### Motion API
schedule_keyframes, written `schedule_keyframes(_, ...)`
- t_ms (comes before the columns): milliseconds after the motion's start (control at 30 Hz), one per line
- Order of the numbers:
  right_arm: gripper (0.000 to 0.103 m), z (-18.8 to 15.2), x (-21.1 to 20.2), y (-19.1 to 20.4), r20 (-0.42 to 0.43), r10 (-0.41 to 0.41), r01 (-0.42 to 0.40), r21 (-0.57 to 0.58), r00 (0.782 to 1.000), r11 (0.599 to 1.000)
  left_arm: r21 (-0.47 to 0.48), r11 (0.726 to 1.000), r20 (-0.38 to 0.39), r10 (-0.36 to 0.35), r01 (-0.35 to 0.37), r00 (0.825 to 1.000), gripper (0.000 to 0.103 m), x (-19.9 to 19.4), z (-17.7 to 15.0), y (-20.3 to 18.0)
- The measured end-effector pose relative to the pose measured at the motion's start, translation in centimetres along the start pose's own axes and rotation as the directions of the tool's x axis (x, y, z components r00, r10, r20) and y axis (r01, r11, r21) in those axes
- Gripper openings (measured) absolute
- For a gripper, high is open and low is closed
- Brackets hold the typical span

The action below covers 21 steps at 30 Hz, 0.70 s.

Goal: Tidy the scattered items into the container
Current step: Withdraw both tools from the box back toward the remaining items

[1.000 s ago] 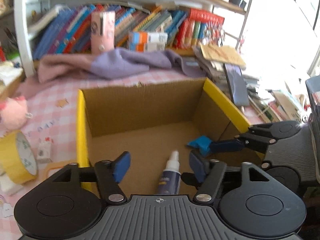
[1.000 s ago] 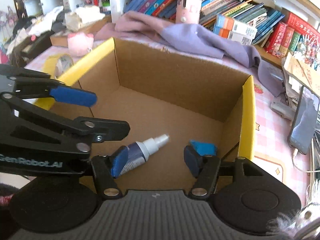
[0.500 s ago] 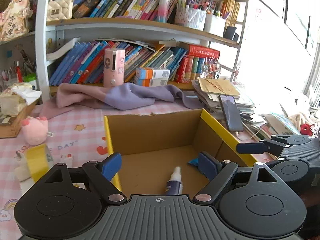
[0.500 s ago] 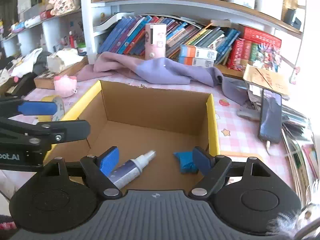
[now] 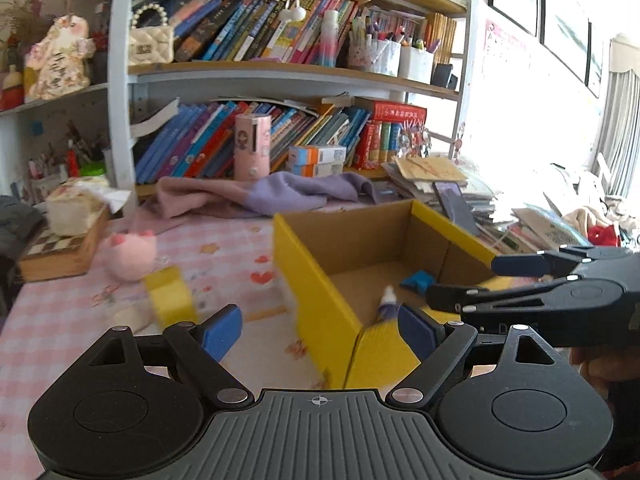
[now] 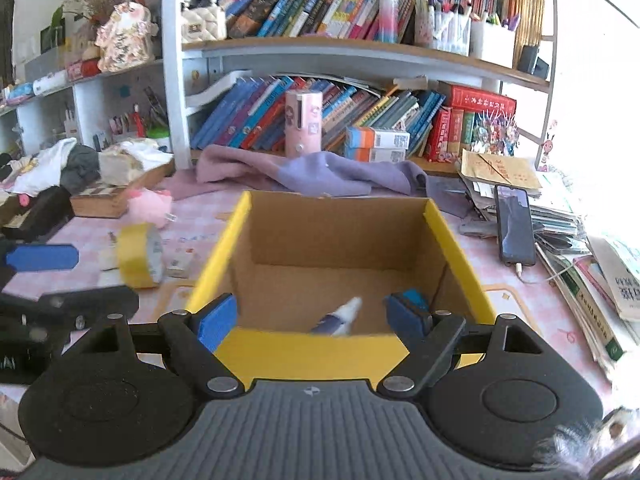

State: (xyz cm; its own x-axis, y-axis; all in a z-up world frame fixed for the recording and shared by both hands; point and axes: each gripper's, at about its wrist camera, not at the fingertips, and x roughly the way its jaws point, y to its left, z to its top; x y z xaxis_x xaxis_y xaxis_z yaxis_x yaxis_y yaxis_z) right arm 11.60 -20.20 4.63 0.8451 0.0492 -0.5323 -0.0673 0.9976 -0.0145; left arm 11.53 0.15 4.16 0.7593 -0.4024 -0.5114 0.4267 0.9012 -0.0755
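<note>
Pink-and-white checked cloth covers the worktop (image 6: pixel 208 220), which runs back to white shelves crammed with leaning books (image 6: pixel 256 116). On it stands an open cardboard box with yellow outer walls and plain brown inside (image 6: pixel 340 240), its flaps out of the way. Two things lie on the box floor: a small spray bottle with a dark blue body and white nozzle (image 6: pixel 338 318), lying on its side near the front wall, and a small bright blue block (image 5: pixel 418 280) just beside the right-hand wall; in the right wrist view the block is partly hidden behind a claw pad.

Outside the box, to its left, a roll of yellow tape (image 6: pixel 140 256) lies on the cloth, with a pink plush toy (image 6: pixel 150 206) farther back and a wooden tray holding pale tissue (image 5: pixel 68 236) beyond that. A crumpled lilac and pink towel (image 6: pixel 320 172) lies behind the box, and a dark phone (image 6: pixel 516 224) rests on a paper stack to the right.

The left claw (image 5: pixel 320 326) hangs over the box's front left corner, jaws wide and empty. The right claw (image 6: pixel 316 316) hangs over the front wall, jaws likewise wide, nothing gripped.
</note>
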Motion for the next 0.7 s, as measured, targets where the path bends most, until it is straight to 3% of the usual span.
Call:
schedule_keyframes(167, 0.082, -2.1, -3.0, 5.1, 0.031, 0.01, -0.008, -0.047, 0.999, 0.999, -0.024, 0.999, -0.008, 0.037, -0.037, 0.999, 0.088, -3.7, -2.2, 2.1)
schedule_keyframes(267, 0.082, -3.8, -3.9, 7.8, 0.008, 0.027, -0.026, -0.061, 1.0, 0.998, -0.028, 0.998, -0.038, 0.057, -0.058, 0.998, 0.088, -5.5, -3.8, 3.3)
schedule_keyframes(700, 0.082, -5.0, -4.9, 13.4, -0.039, 0.103, -0.105, -0.078, 0.994, 0.991, -0.111, 0.983, -0.072, 0.142, -0.149, 0.987, 0.088, -9.9, -6.6, 7.9)
